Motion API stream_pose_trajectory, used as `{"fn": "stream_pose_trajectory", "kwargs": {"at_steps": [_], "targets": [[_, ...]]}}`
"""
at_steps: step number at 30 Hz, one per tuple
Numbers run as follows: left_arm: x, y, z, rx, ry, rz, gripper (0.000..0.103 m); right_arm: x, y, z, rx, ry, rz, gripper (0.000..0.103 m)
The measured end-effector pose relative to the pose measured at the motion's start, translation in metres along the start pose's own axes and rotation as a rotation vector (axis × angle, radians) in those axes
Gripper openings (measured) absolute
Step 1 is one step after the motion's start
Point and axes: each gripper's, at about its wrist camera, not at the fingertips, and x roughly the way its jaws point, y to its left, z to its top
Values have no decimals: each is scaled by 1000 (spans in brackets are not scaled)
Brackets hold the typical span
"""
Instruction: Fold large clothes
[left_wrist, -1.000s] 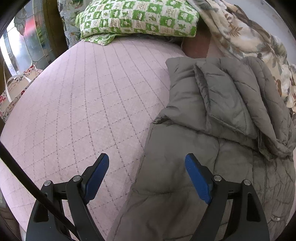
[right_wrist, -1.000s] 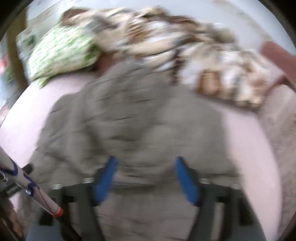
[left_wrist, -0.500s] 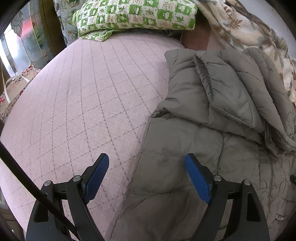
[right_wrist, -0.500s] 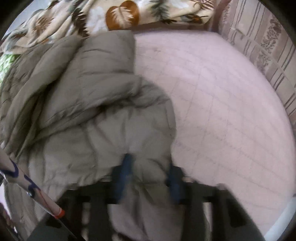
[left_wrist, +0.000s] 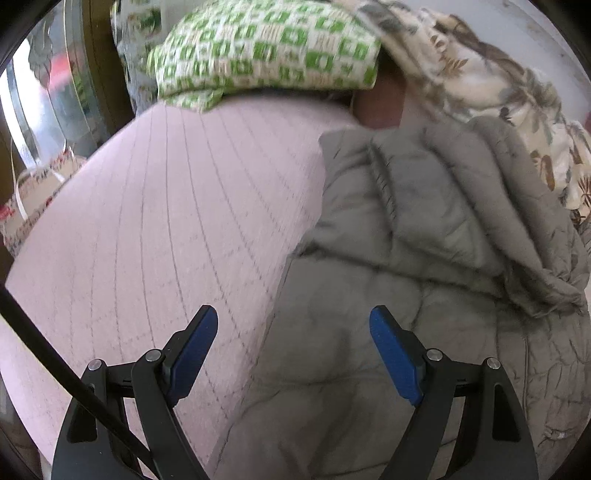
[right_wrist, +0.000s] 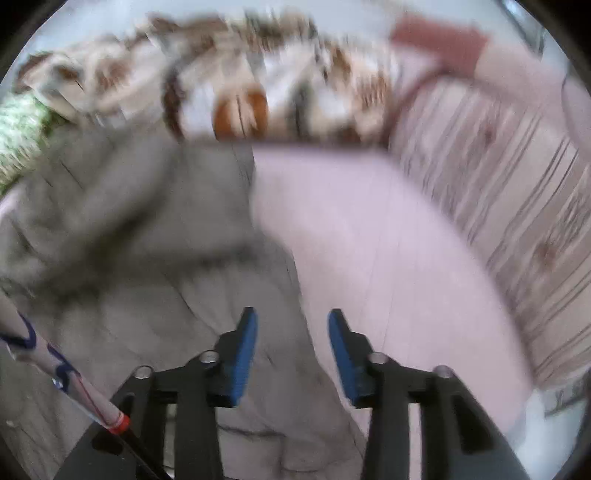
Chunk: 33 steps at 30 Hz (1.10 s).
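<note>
Bedding fills both of my wrist views. A grey quilted coat (left_wrist: 424, 295) lies on a pink quilted bed (left_wrist: 166, 221), with part of its upper half folded over itself in thick ridges toward the far end of the mattress.

My left claw (left_wrist: 293, 339) hangs above the coat's near left edge. Its 2 blue pads (left_wrist: 393, 354) stand wide apart and hold nothing; 1 pad sits over bare pink mattress, the other over grey fabric. A black cable (left_wrist: 55, 369) crosses the lower left corner of that view.

My right claw (right_wrist: 291, 339) is also open and empty, though its gap is narrower. It hovers over the coat's (right_wrist: 147, 277) right edge, with 1 pad above the grey fabric and the other above the pink bed (right_wrist: 388, 258). This view is blurred, so I cannot tell whether the pads touch the cloth.

At the head of the bed, a green and white checked pillow (left_wrist: 266, 48) rests on the mattress. Beside it, a cream blanket with brown leaf prints (left_wrist: 498, 85) is heaped along the far side, just behind the coat. In the right view, a striped upholstered panel (right_wrist: 498, 192) runs along the bed's right side. A pale strap with dark markings and a red tip (right_wrist: 74, 384) crosses the lower left of the right view.
</note>
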Motion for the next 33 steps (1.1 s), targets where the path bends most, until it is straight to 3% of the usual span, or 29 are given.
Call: {"fn": "stream_pose_trajectory", "kwargs": {"at_steps": [2,7,9,13,17,21,22,27,29,33], "targets": [[0,-1,0,10,0,7,84,-3,29,17,-39,-35,65,49],[6,2,1,-3,19,-5,84,19,122,50,-66,25,309,47],[5,3,1,-4,11,-1,84,41,153,54,-64,62,336,47],[2,6,2,-18,13,-24,84,96,204,45,-127,153,266,46],[-3,7,2,-24,-2,-37,84,92,209,49,-156,160,237,46],[-6,9,1,-38,-12,-64,84,48,189,58,-90,15,300,46],[-7,9,1,-40,-11,-76,84,45,189,57,-86,13,306,46],[-12,11,1,-50,-30,-97,84,87,209,29,-163,166,269,48],[-13,12,2,-55,-35,-102,84,81,209,27,-169,134,251,48],[-13,11,3,-60,-38,-119,84,45,194,29,-108,32,311,49]]}}
